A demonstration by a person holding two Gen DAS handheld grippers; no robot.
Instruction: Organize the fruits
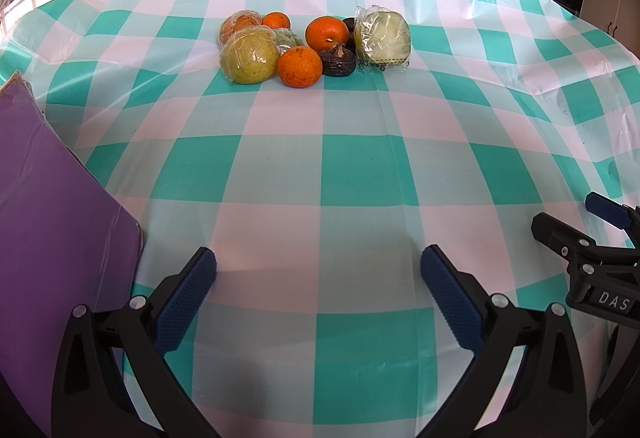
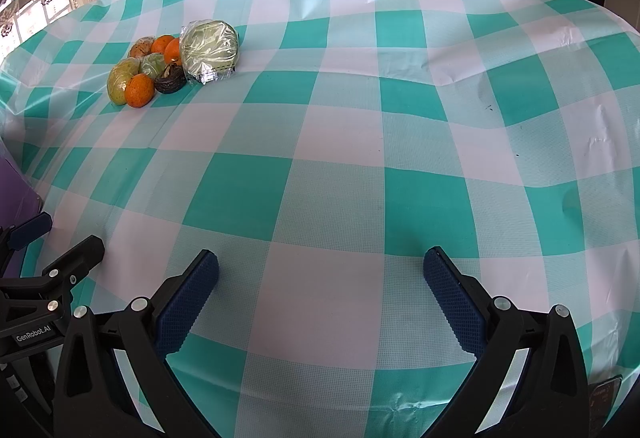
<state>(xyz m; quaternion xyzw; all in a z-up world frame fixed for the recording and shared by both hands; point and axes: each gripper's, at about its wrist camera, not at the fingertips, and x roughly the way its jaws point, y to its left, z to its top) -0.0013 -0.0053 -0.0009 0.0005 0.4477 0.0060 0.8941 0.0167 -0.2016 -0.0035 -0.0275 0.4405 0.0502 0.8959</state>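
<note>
Resting in one cluster on the far part of the counter [image 1: 320, 166]: wrapped green fruit [image 1: 249, 56], three oranges [image 1: 300, 67], a dark fruit [image 1: 339, 61] and a large bagged pale-green fruit [image 1: 383, 35]. A teal-and-white checked cloth covers the counter. Left tool [image 1: 318, 274] and right tool [image 2: 320, 274] hover near, jaws spread, empty. A purple board [image 1: 52, 222] lies left.

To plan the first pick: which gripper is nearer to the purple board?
Left. The left gripper hovers open right beside the purple board; the right gripper, also open, is farther away, on the left gripper's other side.
</note>
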